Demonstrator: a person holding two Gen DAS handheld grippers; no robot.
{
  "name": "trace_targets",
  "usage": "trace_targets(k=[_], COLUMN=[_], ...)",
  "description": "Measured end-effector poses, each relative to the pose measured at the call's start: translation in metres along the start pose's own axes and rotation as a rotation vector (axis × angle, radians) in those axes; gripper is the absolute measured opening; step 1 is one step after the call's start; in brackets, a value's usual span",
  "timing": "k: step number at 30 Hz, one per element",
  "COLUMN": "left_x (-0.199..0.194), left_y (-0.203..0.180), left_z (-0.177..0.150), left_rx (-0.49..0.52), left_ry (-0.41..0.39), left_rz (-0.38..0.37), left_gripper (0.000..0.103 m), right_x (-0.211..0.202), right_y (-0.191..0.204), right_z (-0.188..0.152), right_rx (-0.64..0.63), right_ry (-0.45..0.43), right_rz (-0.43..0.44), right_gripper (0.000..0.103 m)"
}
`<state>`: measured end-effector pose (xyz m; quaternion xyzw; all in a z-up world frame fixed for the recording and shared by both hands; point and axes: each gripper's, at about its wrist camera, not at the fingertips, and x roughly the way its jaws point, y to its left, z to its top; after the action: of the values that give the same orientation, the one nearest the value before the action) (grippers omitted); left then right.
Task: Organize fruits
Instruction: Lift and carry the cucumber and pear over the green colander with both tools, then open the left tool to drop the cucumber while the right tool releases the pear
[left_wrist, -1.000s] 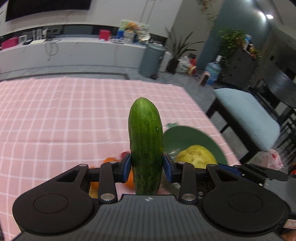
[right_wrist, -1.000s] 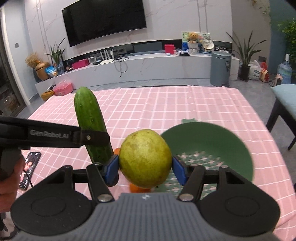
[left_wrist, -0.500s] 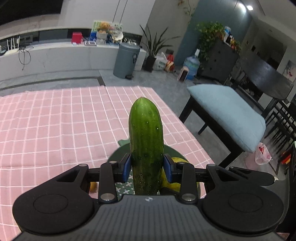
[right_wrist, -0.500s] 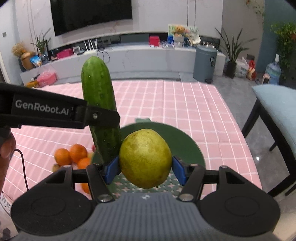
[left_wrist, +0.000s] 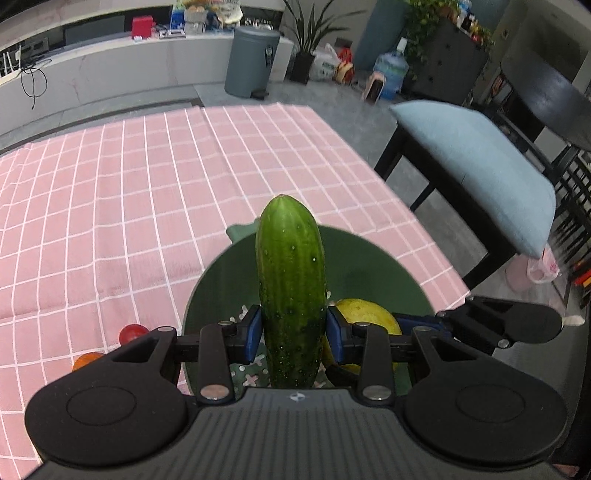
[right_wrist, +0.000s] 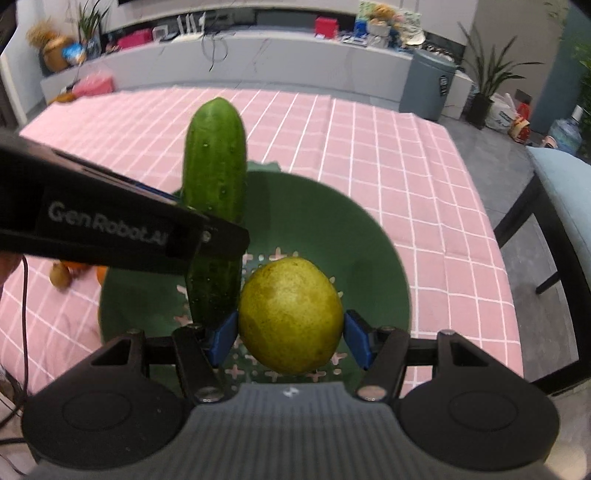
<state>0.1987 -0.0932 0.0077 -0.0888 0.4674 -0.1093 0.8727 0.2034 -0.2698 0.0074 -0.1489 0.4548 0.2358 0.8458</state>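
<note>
My left gripper (left_wrist: 291, 330) is shut on a green cucumber (left_wrist: 290, 280) and holds it upright over the green bowl (left_wrist: 365, 266). My right gripper (right_wrist: 290, 338) holds a yellow-green pear (right_wrist: 290, 314) between its blue pads, low inside the same green bowl (right_wrist: 332, 221); a thin gap shows at the right pad. The cucumber (right_wrist: 216, 177) and the left gripper's arm (right_wrist: 110, 229) show at the left of the right wrist view. The pear (left_wrist: 364, 314) shows behind the left gripper's right finger.
The table carries a pink checked cloth (left_wrist: 110, 192). Oranges (left_wrist: 86, 360) and a small red fruit (left_wrist: 133, 332) lie left of the bowl. A chair with a blue cushion (left_wrist: 476, 166) stands at the table's right edge.
Both grippers have tilted down and moved over the green bowl with their fruit. The pear now sits lower inside the bowl, and the cucumber hangs above its middle.
</note>
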Motion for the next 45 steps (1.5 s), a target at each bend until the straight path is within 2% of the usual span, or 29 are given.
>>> trace_targets(k=[3, 10, 20, 24, 26, 30, 32, 35, 40, 45], left_x=[0.008, 0.014, 0.018, 0.018, 0.017, 0.014, 0.011, 0.000, -0.024, -0.056], left_y=[0.000, -0.004, 0.001, 0.003, 0.005, 0.002, 0.001, -0.001, -0.003, 0.000], left_z=[-0.002, 0.003, 0.003, 0.001, 0.000, -0.003, -0.003, -0.004, -0.006, -0.011], left_rx=[0.012, 0.059, 0.022, 0.025, 0.019, 0.029, 0.033, 0.041, 0.080, 0.112], left_ry=[0.030, 0.036, 0.026, 0.040, 0.040, 0.034, 0.032, 0.012, -0.031, -0.072], left_rz=[0.005, 0.002, 0.008, 0.032, 0.019, 0.021, 0.021, 0.016, 0.016, 0.013], left_gripper=[0.041, 0.041, 0.042, 0.042, 0.042, 0.042, 0.043, 0.048, 0.048, 0.048], right_x=[0.009, 0.024, 0.021, 0.021, 0.022, 0.015, 0.011, 0.002, -0.018, -0.044], right_y=[0.000, 0.005, 0.018, 0.024, 0.024, 0.028, 0.031, 0.037, 0.042, 0.050], right_z=[0.002, 0.000, -0.002, -0.001, 0.000, 0.002, 0.002, 0.000, -0.003, -0.004], right_rx=[-0.025, -0.066, -0.118, -0.130, -0.132, -0.143, -0.148, -0.151, -0.100, 0.016], right_ry=[0.031, 0.098, 0.101, 0.104, 0.105, 0.082, 0.074, 0.054, -0.003, -0.073], right_rz=[0.000, -0.002, -0.022, -0.031, -0.036, -0.044, -0.052, -0.068, -0.100, -0.100], right_gripper=[0.059, 0.059, 0.059, 0.059, 0.060, 0.071, 0.072, 0.080, 0.081, 0.081])
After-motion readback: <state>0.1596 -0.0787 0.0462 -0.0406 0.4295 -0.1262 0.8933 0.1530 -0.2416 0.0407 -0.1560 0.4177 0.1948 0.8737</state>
